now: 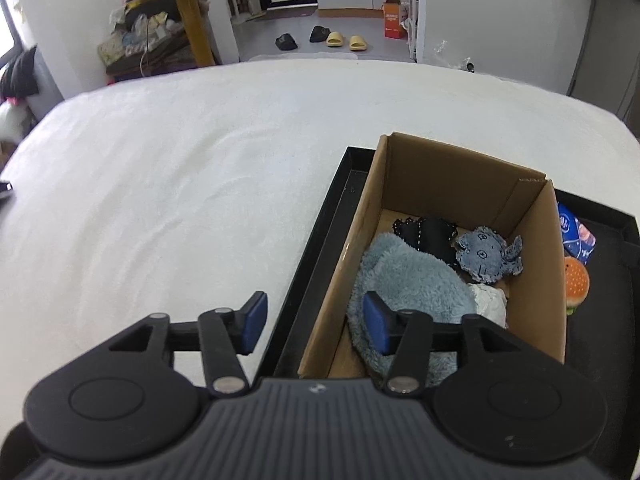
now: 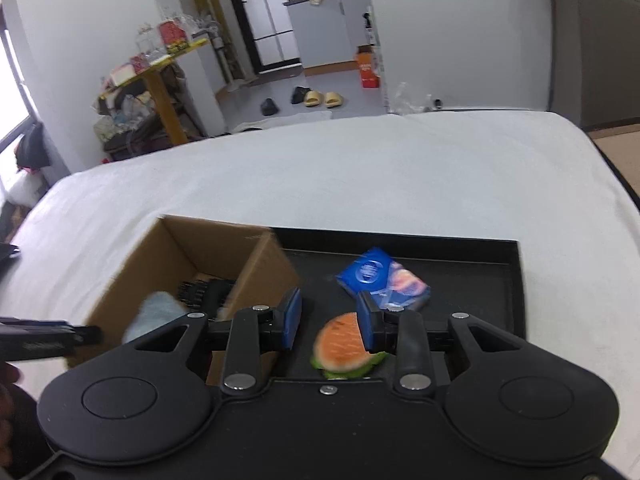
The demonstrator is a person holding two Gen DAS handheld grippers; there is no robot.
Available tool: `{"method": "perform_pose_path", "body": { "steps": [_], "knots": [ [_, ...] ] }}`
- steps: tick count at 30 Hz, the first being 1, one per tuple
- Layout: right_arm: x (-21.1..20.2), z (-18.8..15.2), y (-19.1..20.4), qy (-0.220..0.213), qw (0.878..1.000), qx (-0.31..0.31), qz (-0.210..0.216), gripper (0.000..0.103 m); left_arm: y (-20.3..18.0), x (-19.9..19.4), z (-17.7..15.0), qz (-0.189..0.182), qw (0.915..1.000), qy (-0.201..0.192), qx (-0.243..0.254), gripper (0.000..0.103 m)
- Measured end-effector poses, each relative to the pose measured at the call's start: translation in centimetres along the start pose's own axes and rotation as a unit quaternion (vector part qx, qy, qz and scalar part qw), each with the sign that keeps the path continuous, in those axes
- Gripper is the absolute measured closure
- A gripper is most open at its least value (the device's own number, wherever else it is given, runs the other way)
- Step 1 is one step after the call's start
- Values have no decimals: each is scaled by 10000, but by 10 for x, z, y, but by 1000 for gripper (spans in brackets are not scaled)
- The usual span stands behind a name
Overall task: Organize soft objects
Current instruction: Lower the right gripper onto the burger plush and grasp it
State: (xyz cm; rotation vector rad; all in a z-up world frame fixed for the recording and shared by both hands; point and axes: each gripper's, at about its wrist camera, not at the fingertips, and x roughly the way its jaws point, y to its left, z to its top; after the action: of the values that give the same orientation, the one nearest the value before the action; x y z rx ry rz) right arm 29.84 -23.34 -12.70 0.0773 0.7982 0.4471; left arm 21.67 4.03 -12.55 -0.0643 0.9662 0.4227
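Observation:
A cardboard box stands in a black tray on the white bed. Inside it lie a fluffy blue cloth, a black fabric piece, a denim plush toy and something white. My left gripper is open and empty. It straddles the box's left wall, with its right finger over the fluffy cloth. In the right wrist view my right gripper is open just above a burger plush on the tray. A blue packet lies beyond it. The box is to the left.
The bed sheet stretches left of and beyond the tray. A dark object lies at the bed's left edge. Past the bed are the floor with slippers and a cluttered shelf. One of the left gripper's fingers shows beside the box.

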Motion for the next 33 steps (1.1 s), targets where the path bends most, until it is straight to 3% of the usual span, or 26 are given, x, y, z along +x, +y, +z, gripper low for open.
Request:
{"method": "perform_pose_path", "body": {
  "steps": [3,6,14,22,30,33],
  "knots": [
    [9,-6,-11,118,9996,228,91,71,-2,-1,0,121,9999,-1,-34,45],
    [18,-10,-16,151,9996,247,40,58,-3,0,0,128,9999,4,-68,44],
    [39,-15,-15,432,9983,180,335,58,-6,3,0,350,9993,23,-88,43],
    [53,-27,-13,558,9981,-67,242,49,-6,10,0,390,9992,75,-45,40],
    [59,-36,-2,611,9962,-610,127,49,4,9,-2,503,9987,105,17,39],
    [59,-39,0,711,9944,-774,82,61,7,5,-4,492,9987,101,-39,39]
  ]
}}
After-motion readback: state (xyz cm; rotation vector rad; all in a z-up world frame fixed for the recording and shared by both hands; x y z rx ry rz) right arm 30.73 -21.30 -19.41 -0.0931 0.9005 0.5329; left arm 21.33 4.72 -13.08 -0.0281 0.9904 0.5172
